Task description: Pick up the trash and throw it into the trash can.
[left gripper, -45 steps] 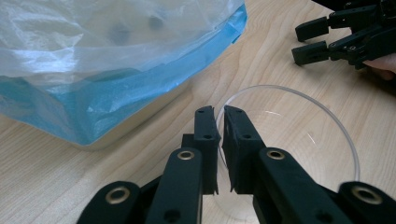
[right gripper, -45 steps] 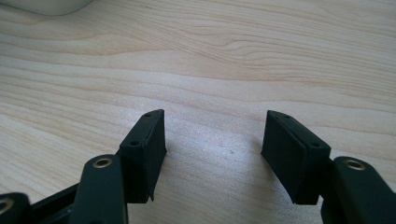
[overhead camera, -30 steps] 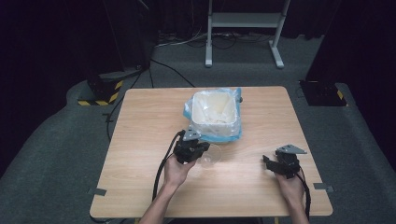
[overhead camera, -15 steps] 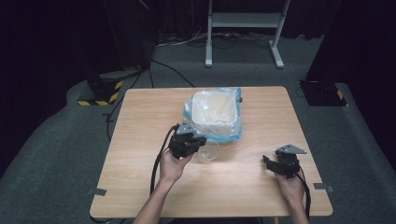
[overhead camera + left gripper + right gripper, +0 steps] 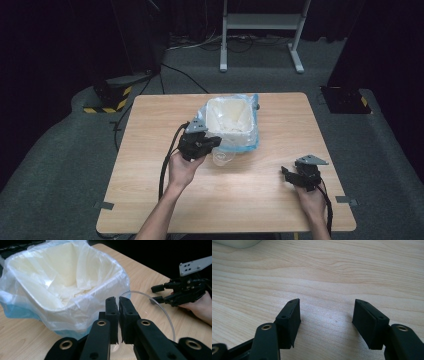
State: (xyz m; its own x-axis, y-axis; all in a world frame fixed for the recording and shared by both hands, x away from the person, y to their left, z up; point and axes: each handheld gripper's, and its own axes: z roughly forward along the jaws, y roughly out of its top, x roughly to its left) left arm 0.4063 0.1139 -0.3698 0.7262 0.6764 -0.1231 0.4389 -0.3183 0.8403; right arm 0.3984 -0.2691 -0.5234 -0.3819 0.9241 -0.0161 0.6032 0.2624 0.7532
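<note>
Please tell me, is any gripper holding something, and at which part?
The left gripper pinches a clear plastic cup by its rim, beside the lined bin. The right gripper is open and holds nothing.

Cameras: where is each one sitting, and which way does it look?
High view: above the near side, facing forward and down on the table; both forearms and hands show.
Left gripper view: on the left gripper, facing the lined bin; its jaws pinch a clear cup.
Right gripper view: on the right gripper, facing bare wood; jaws apart.
Shared: high and left views both show bin, cup, right gripper.
</note>
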